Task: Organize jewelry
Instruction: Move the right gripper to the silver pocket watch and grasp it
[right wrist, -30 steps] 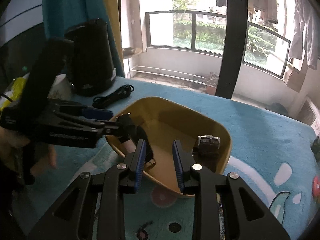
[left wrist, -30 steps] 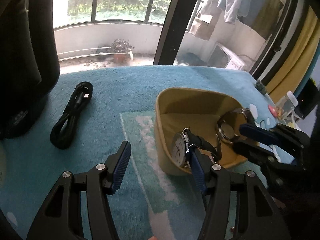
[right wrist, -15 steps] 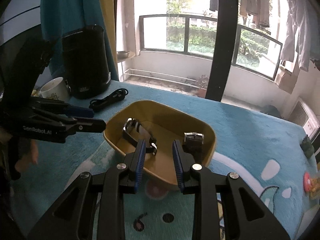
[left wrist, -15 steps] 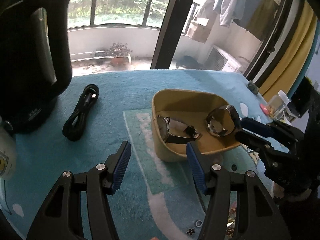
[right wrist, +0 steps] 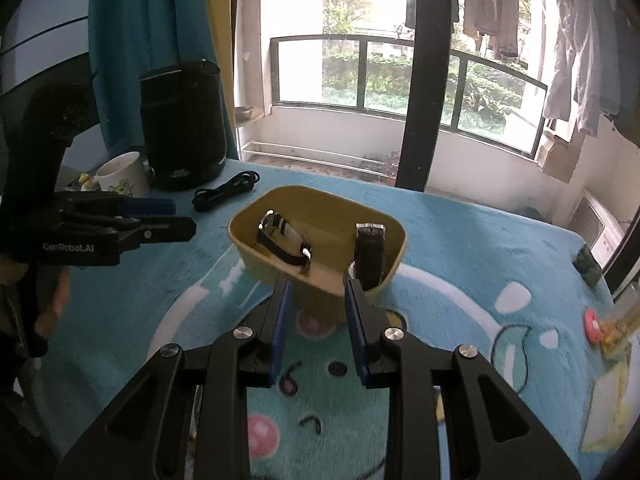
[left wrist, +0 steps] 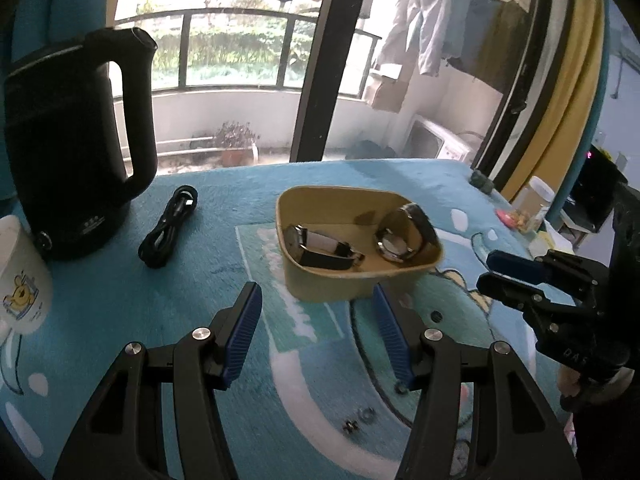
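Note:
A yellow bowl (left wrist: 320, 294) stands on the blue plush mat and holds two watches. A black-strapped watch (left wrist: 320, 246) lies on its left side, and a second watch (left wrist: 400, 234) leans against its right wall. My left gripper (left wrist: 316, 292) hovers open and empty, short of the bowl's near wall. In the right wrist view the same bowl (right wrist: 320, 196) shows both watches (right wrist: 286, 242) (right wrist: 370, 252). My right gripper (right wrist: 317, 286) sits before its near rim, jaws narrowly apart with nothing between them. A few small metal jewelry pieces (left wrist: 360, 420) lie on the mat near me.
A black kettle (left wrist: 80, 140) and a white mug (left wrist: 20, 276) stand at the left. A coiled black cable (left wrist: 168, 228) lies between them and the bowl. A small jar (left wrist: 532, 208) and trinkets sit by the table's right edge. A balcony window is behind.
Both grippers have drawn back and up from the bowl, which now looks smaller and farther. The two watches stay lying in the bowl. Neither jaw opening has changed.

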`<state>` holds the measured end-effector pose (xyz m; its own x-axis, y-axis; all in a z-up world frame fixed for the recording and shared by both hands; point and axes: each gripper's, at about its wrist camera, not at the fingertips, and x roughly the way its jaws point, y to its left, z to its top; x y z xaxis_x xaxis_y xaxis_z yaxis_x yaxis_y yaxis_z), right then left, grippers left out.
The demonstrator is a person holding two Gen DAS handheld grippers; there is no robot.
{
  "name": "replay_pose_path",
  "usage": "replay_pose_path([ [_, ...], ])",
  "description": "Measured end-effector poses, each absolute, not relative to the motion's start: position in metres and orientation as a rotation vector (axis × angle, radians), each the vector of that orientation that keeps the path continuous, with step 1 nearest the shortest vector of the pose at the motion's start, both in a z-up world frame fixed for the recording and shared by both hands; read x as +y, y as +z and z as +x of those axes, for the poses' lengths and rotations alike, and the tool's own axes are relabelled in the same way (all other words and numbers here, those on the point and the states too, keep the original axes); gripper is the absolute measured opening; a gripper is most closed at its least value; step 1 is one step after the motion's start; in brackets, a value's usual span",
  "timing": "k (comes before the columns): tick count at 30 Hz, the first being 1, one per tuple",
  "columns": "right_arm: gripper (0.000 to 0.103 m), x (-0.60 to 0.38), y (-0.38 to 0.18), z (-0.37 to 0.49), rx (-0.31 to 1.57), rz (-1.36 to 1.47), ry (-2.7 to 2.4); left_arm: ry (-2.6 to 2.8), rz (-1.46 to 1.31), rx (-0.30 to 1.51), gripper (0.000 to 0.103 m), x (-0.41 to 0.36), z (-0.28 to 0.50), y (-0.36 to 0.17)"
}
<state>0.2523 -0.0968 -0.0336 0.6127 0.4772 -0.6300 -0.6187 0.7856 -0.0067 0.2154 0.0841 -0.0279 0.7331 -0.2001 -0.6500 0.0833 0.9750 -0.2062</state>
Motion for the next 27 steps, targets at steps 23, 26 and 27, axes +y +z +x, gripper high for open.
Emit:
replay_pose_path([
  [23,0.063,-0.104,-0.066,0.167,0.781,-0.228,0.669,-0.107,-0.142,0.713,0.061,0.086,0.123,-0.045],
  [26,0.063,-0.097,-0.075,0.155,0.803,-0.243,0.696,-0.114,-0.143,0.71,0.061,0.085,0.113,-0.047],
  [27,0.063,-0.096,-0.078,0.152,0.816,-0.246,0.706,-0.115,-0.144,0.71,0.061,0.085,0.11,-0.048],
])
